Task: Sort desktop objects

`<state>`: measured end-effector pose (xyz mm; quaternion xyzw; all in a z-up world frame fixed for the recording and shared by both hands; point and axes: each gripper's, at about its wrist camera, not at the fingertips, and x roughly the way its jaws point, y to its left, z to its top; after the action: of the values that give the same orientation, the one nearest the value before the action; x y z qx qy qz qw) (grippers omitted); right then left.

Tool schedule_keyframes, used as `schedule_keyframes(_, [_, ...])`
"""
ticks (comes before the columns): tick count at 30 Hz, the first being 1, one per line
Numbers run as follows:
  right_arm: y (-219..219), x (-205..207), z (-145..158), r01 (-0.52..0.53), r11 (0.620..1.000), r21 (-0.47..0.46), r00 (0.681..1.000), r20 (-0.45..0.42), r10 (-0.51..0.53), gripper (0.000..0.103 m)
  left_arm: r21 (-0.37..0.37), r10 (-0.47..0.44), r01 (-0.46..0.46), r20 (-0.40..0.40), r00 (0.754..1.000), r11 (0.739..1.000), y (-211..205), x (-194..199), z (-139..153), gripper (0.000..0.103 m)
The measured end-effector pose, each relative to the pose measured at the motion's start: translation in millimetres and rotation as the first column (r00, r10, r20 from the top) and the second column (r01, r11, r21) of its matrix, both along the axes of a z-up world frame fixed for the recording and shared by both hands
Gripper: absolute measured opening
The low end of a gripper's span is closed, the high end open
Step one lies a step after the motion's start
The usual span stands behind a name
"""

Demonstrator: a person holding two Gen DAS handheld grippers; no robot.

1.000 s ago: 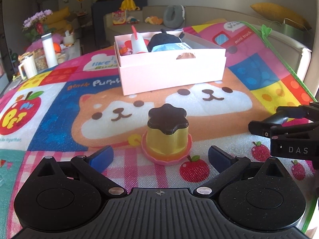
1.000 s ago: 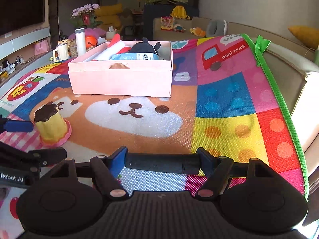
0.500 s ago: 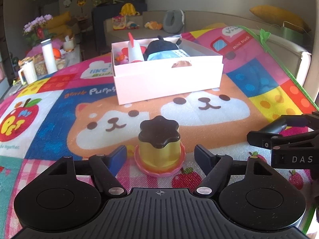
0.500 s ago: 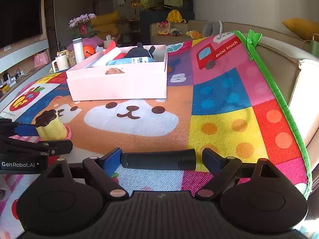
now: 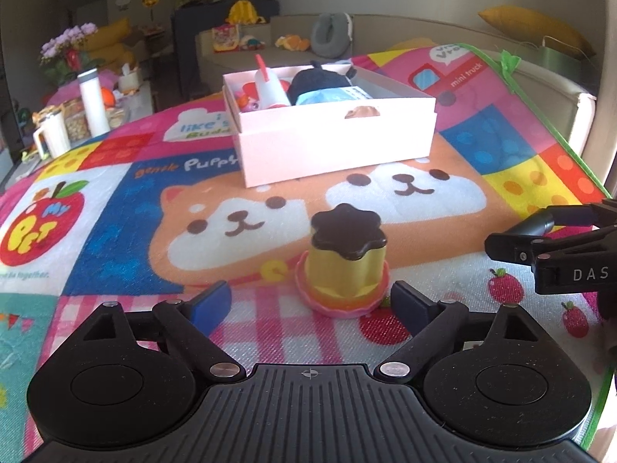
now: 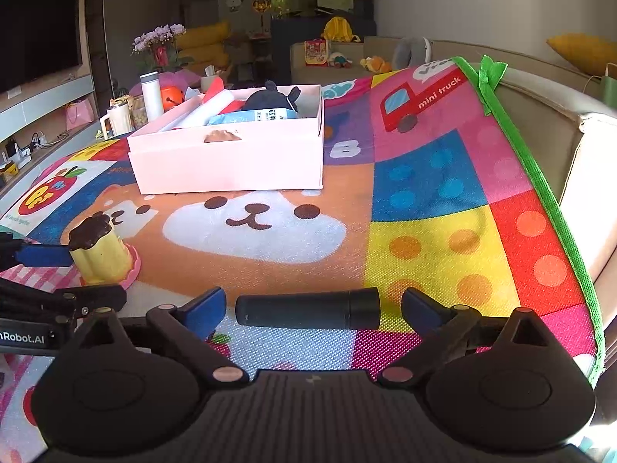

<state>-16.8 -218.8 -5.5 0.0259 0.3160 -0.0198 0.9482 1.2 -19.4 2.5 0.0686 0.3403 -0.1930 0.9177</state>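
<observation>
A toy pudding [image 5: 343,258] with a yellow body, dark brown top and pink base stands on the play mat; it also shows in the right wrist view [image 6: 101,252]. My left gripper [image 5: 312,303] is open, its blue pads on either side of the pudding's base, not touching. A black cylinder [image 6: 308,308] lies on the mat crosswise between the open fingers of my right gripper [image 6: 313,310], with gaps at both ends. A pink box [image 5: 335,142] holding several items sits further back, also in the right wrist view [image 6: 231,154].
The colourful mat [image 6: 424,193] has a green edge [image 6: 540,177] on the right, with a sofa beyond. Bottles and cups [image 5: 90,104] stand at the far left. My right gripper [image 5: 559,250] shows at the right of the left wrist view.
My left gripper has shifted left, so the pudding sits nearer its right finger. My right gripper's fingers have spread wider around the black cylinder.
</observation>
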Motion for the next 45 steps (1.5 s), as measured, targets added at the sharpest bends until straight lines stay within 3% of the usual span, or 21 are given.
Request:
schedule_keyframes(5, [-0.7, 0.2, 0.0, 0.002, 1.0, 0.008, 1.0, -0.001, -0.002, 0.1, -0.08, -0.011, 0.008, -0.038, 0.999, 0.997, 6.7, 0.6, 9.4, 0.094])
schedule_keyframes(10, [-0.5, 0.1, -0.1, 0.002, 1.0, 0.006, 1.0, 0.0, -0.002, 0.102, -0.129, 0.007, -0.003, 0.024, 1.0, 0.992, 2.4, 3.9, 32.6, 0.094])
schedule_keyframes(15, [-0.9, -0.9, 0.7, 0.0, 1.0, 0.004, 1.0, 0.009, 0.0, 0.103, -0.092, 0.123, -0.118, 0.059, 0.991, 0.989, 8.2, 20.6, 37.7, 0.095])
schedule_keyframes(21, [1.1, -4.9, 3.9, 0.02, 1.0, -0.012, 0.999, 0.027, -0.02, 0.103, -0.039, 0.089, -0.088, 0.048, 0.995, 0.995, 8.6, 16.6, 36.3, 0.097])
schedule_keyframes(25, [22.9, -21.3, 21.2, -0.075, 0.993, -0.094, 0.989, 0.117, 0.086, 0.1, 0.036, 0.051, -0.054, 0.075, 0.996, 0.998, 10.9, -6.8, 39.1, 0.101])
schedule_keyframes(29, [36.5, -5.4, 37.4, -0.224, 0.972, 0.066, 0.974, 0.058, 0.221, 0.079, 0.086, 0.043, -0.049, 0.066, 0.997, 0.995, 26.7, -25.3, 33.4, 0.102])
schedule_keyframes(32, [54.5, 11.2, 41.0, -0.276, 0.952, 0.136, 0.961, 0.04, 0.273, 0.078, 0.082, 0.057, -0.06, 0.036, 0.998, 0.995, 44.8, -31.6, 26.4, 0.103])
schedule_keyframes(37, [108.6, 26.2, 33.4, -0.369, 0.93, -0.005, 0.929, 0.025, 0.369, 0.075, 0.034, 0.073, -0.073, 0.007, 0.997, 0.997, 64.7, -33.7, 19.4, 0.103])
schedule_keyframes(38, [115.6, 28.3, 31.6, -0.38, 0.925, -0.024, 0.925, 0.011, 0.38, 0.07, 0.022, 0.074, -0.074, 0.008, 0.997, 0.997, 67.2, -33.3, 19.0, 0.103])
schedule_keyframes(39, [123.6, 30.8, 29.8, -0.397, 0.916, -0.051, 0.918, -0.016, 0.397, 0.049, 0.008, 0.077, -0.077, 0.008, 0.997, 0.997, 70.1, -32.7, 18.6, 0.103])
schedule_keyframes(40, [130.3, 32.7, 28.7, -0.408, 0.909, -0.089, 0.913, -0.042, 0.406, 0.039, -0.005, 0.078, -0.078, 0.008, 0.997, 0.997, 72.8, -31.8, 18.3, 0.103])
schedule_keyframes(43, [134.0, 31.1, 34.0, -0.391, 0.897, -0.208, 0.919, -0.039, 0.391, 0.038, -0.041, 0.079, -0.079, 0.006, 0.997, 0.996, 80.1, -29.5, 16.5, 0.103])
schedule_keyframes(45, [131.8, 26.0, 41.1, -0.367, 0.862, -0.351, 0.923, -0.023, 0.384, 0.038, -0.061, 0.082, -0.082, 0.001, 0.997, 0.995, 84.1, -26.6, 14.3, 0.103])
